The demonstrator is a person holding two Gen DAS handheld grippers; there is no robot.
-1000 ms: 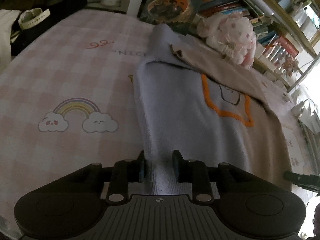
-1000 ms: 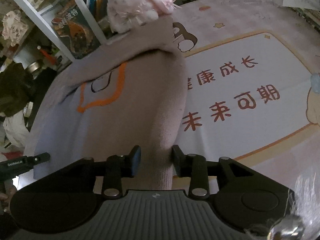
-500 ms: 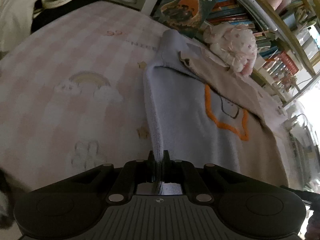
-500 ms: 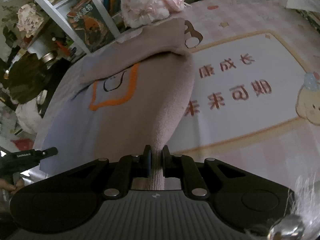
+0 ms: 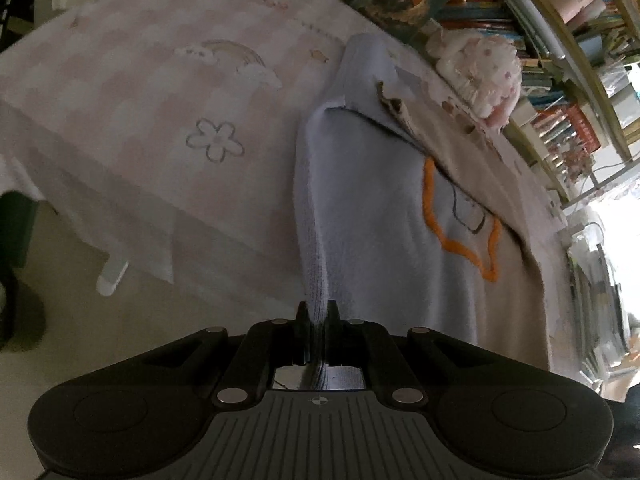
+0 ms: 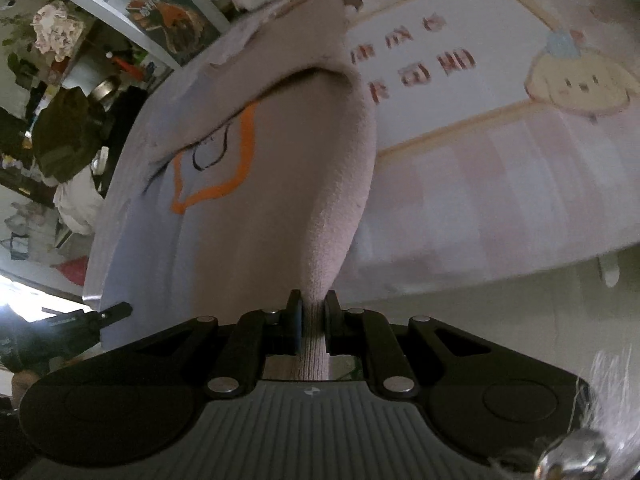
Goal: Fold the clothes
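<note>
While both grippers hold the sweater, the fold looks barely begun. Left gripper: fingers pinching the blue hem corner, bottom centre of frame. Right gripper: fingers pinching the beige hem corner, likewise bottom centre. Sweater lies mostly flat on the table, its near edge stretched toward the cameras past the table edge; sleeves appear already tucked across the orange motif. Judged remaining: carry hem up to collar, then smooth.
</note>
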